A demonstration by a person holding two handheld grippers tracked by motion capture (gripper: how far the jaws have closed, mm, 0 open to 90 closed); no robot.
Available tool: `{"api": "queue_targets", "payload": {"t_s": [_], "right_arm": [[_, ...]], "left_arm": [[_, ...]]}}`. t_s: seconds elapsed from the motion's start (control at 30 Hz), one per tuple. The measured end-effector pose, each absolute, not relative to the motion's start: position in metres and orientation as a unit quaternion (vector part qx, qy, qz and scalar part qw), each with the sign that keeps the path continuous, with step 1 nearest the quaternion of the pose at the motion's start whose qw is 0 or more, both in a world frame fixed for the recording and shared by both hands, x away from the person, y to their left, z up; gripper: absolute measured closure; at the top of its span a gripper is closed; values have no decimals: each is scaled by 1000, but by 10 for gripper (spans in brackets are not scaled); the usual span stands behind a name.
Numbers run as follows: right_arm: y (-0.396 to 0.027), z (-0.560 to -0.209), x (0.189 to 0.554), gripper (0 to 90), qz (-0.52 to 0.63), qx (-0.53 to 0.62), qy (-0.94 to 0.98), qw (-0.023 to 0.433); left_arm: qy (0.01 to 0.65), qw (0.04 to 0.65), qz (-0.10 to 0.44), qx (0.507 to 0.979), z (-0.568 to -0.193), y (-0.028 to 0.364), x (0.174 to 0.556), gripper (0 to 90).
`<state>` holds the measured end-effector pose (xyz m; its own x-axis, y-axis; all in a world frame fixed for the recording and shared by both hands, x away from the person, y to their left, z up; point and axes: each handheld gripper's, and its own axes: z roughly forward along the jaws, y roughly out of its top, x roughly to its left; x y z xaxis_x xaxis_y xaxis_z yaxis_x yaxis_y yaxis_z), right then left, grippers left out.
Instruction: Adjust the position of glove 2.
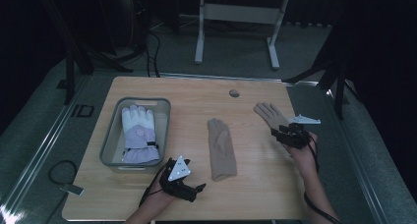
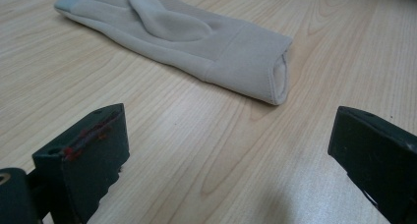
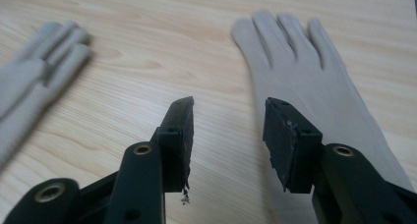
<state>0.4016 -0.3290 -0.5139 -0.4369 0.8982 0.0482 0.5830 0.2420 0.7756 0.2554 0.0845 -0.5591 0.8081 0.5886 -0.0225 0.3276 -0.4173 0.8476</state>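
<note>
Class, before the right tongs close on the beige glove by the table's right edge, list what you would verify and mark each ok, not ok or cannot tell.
1. Right tongs open, nothing between the pads: ok.
2. Flat beige fabric glove near the right edge lies spread out, uncovered: ok.
3. Tongs straddle the glove's edge: not ok, the gap is over bare wood.
4. Left tongs open, apart from the second beige glove: ok.
5. Grey plastic basket has room beside the white and lilac padded glove: cannot tell.

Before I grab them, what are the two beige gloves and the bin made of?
Right glove: soft matte knit or fleece, probably; it lies limp and flat. Middle glove: same fabric, stitched cuff hem, greyer fingertip patch. Bin: looks like grey moulded plastic, smooth rim.
</note>
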Motion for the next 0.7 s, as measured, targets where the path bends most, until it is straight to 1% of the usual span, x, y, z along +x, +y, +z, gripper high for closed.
{"api": "queue_targets", "payload": {"t_s": [0.1,0.2,0.47,0.57,0.7], "right_arm": [[-341,-518,410,548,370,501,756,200],[-347,-518,417,545,368,510,752,200],[-361,-521,440,542,350,530,744,210],[-364,-524,446,542,338,532,745,218],[-366,-528,451,533,331,526,753,217]], "left_arm": [[275,465,138,830,-559,84,255,19],[274,465,139,830,-559,83,255,19],[275,471,140,827,-559,85,255,19],[277,473,139,825,-558,86,255,19],[277,475,139,823,-558,87,255,19]]}}
